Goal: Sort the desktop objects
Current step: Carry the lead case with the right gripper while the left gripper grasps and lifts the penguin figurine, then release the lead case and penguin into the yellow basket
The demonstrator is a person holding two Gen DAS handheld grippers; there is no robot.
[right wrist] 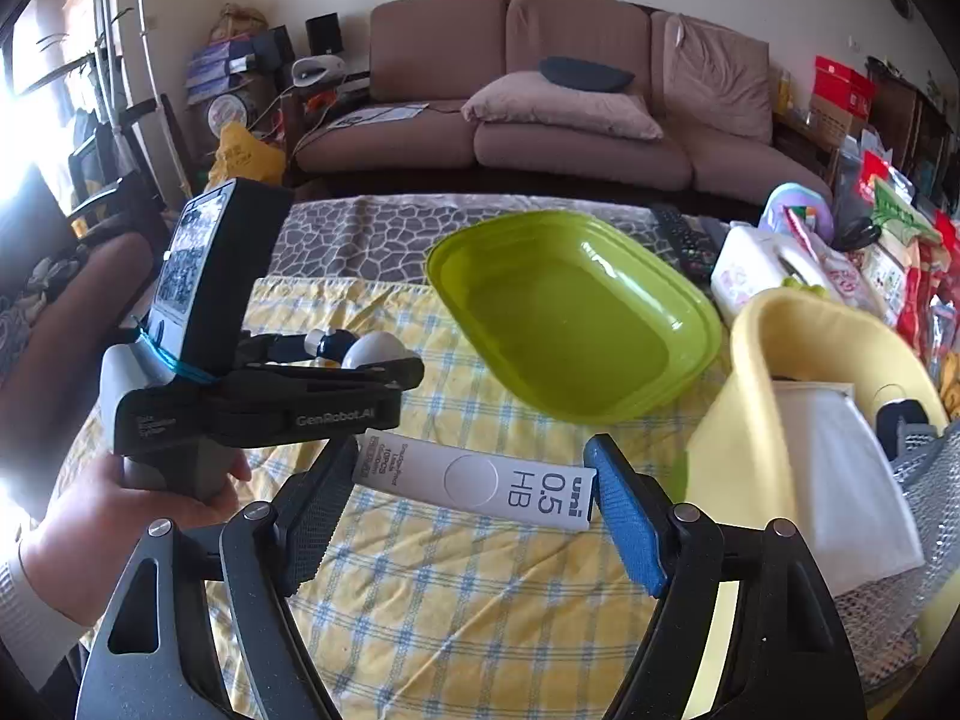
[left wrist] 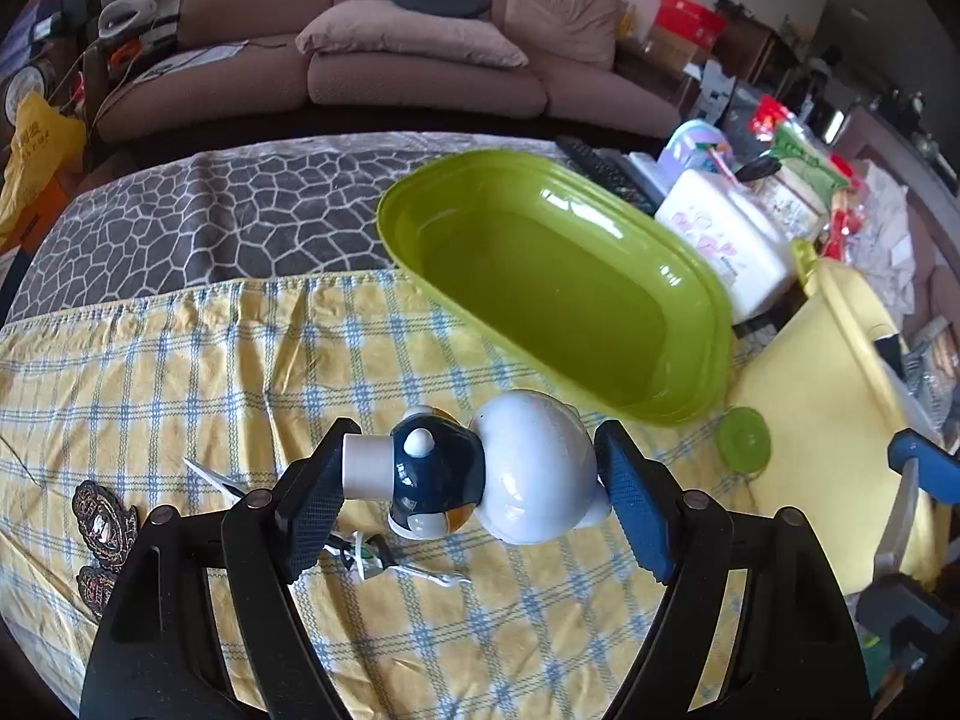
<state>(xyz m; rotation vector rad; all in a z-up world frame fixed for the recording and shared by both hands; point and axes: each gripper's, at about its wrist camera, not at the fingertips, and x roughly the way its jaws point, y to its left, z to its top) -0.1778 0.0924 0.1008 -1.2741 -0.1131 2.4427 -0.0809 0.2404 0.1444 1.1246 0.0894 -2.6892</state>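
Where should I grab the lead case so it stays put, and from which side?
Grip the lead case at its two short ends, coming in level from the near side, as the right gripper does now. The case is a long flat slab lying crosswise between the fingers, so the pads meet its small end faces squarely. This probably keeps it from pivoting, though I cannot see how firm the contact is.

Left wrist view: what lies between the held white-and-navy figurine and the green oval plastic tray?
Only bare yellow checked cloth separates the figurine from the tray; a small green lid sits off to the right.
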